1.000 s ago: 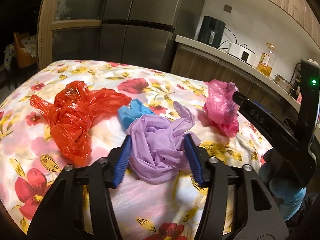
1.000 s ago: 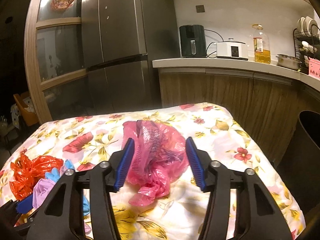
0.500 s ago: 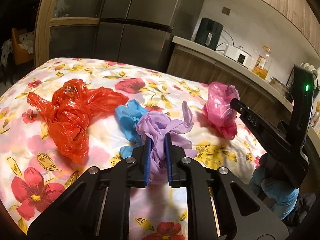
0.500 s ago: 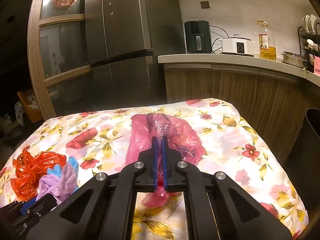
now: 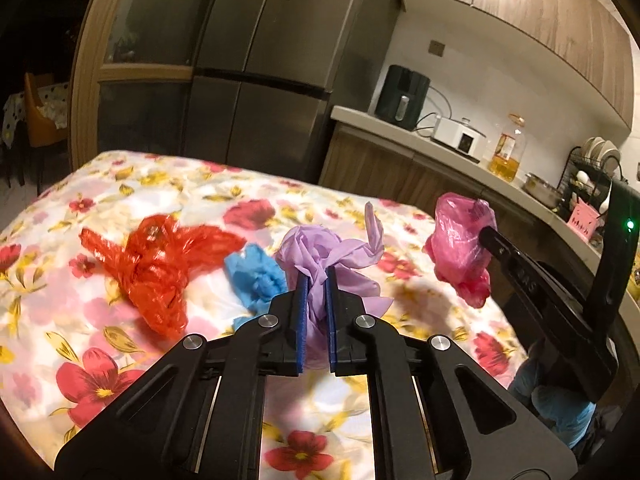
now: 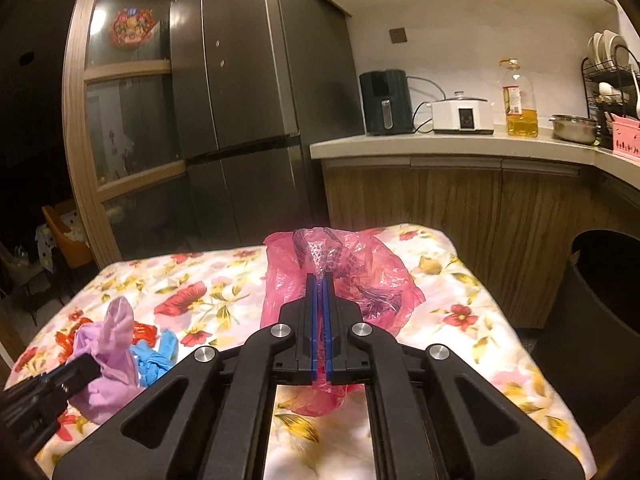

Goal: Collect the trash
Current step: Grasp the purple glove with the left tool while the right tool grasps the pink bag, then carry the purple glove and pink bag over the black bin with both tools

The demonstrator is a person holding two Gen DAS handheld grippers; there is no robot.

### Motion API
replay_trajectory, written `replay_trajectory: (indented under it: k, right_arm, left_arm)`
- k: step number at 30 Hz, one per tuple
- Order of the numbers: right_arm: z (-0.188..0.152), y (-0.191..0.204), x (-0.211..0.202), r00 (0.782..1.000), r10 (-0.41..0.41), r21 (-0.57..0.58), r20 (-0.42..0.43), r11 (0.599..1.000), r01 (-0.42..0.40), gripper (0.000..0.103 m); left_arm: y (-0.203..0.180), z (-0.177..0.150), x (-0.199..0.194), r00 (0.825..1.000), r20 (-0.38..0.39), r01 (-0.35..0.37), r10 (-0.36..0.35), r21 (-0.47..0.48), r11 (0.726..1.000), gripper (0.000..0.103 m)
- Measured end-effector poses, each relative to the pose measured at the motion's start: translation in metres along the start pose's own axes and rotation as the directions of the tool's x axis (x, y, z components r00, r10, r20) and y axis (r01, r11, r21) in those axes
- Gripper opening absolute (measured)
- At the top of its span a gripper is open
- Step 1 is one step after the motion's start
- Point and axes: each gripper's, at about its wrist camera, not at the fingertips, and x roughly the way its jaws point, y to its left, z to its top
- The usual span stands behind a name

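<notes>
My desk (image 6: 472, 344) wears a flowered cloth in a dim kitchen, with a steel fridge (image 6: 248, 92) beyond its far edge and a wooden counter (image 6: 460, 148) along the right. A dark bin (image 6: 600, 280) stands off the right edge. The near right part of the cloth lies bare. My left tongs (image 5: 316, 276) are clamped on the purple bag (image 5: 320, 252), beside the blue scrap (image 5: 256, 276) and red bag (image 5: 160, 264) mid-desk. My right tongs (image 6: 319, 280) are clamped on the pink bag (image 6: 360, 276) near the far right corner.
</notes>
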Motion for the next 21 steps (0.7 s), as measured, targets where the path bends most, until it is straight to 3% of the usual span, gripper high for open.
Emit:
replay_trajectory:
  k: [10,21]
  right_arm:
    - [0.010,-0.031,-0.046,0.998,-0.030,0.026,0.054,0.999,0.029,0.003]
    - [0.022,-0.097,-0.094,0.981,-0.147,0.072,0.127,0.988,0.138,0.003]
  left_arm:
    - [-0.042,0.005,-0.011,0.998,0.023,0.050,-0.051,0.047,0.998,0.007]
    - [-0.119,0.006,-0.012,0.986,0.035,0.155,-0.160,0.124,0.980,0.007]
